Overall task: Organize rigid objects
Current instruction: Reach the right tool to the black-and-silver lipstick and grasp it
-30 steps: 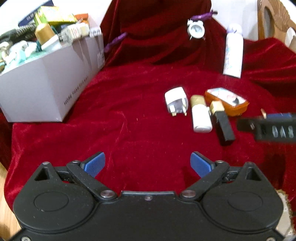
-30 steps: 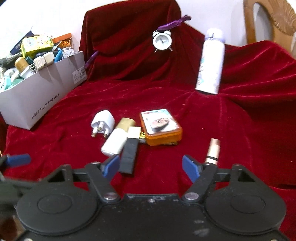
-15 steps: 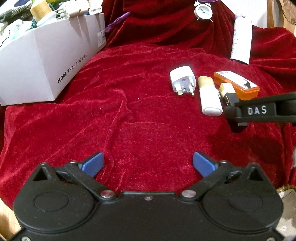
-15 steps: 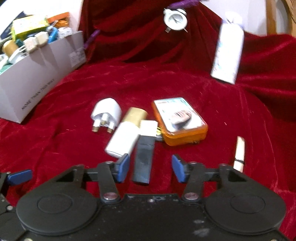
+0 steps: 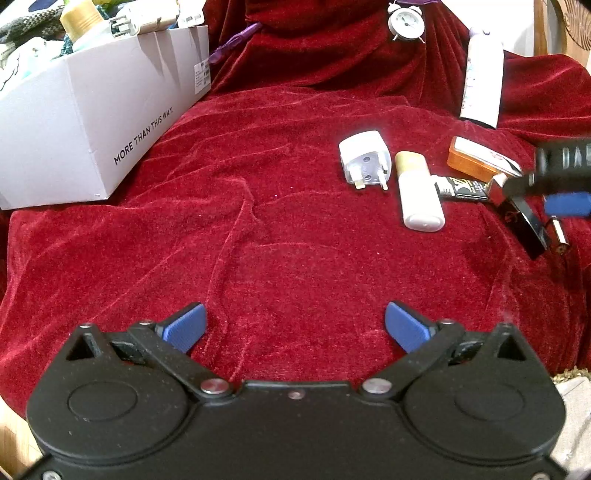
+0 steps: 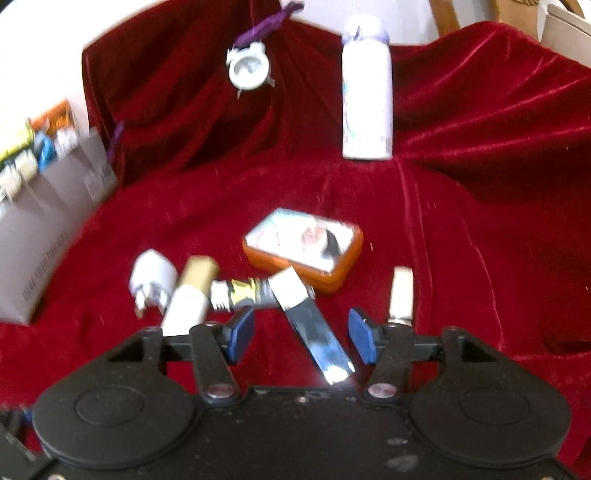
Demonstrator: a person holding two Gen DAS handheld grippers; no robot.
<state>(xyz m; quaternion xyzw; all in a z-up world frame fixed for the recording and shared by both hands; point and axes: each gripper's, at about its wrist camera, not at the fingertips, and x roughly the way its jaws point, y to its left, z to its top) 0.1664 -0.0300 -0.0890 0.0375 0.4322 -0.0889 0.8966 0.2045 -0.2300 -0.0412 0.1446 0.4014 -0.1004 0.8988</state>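
On the red velvet cloth lie a white plug adapter (image 5: pixel 364 158), a white tube with a gold cap (image 5: pixel 419 195), a small black-and-gold bottle (image 5: pixel 461 188), an orange tin (image 5: pixel 476 162) and a black glossy bar with a silver end (image 5: pixel 524 221). My left gripper (image 5: pixel 295 326) is open and empty, low over bare cloth. My right gripper (image 6: pixel 301 338) is open around the black bar (image 6: pixel 314 328), which lies tilted between its pads without a visible grip. A cream lipstick (image 6: pixel 400 291) lies just right of it. The tin (image 6: pixel 303 247), bottle (image 6: pixel 240 291), tube (image 6: pixel 190 295) and adapter (image 6: pixel 153 277) lie beyond.
A grey cardboard box (image 5: pixel 92 122) full of small items stands at the left. A white alarm clock (image 5: pixel 406 24) and a white spray can (image 5: pixel 482 77) rest against the raised cloth at the back. A wooden chair (image 5: pixel 550 33) stands behind.
My right gripper moved forward and down over the black bar, which has turned and uncovered the black-and-gold bottle. My left gripper stayed open and shifted slightly.
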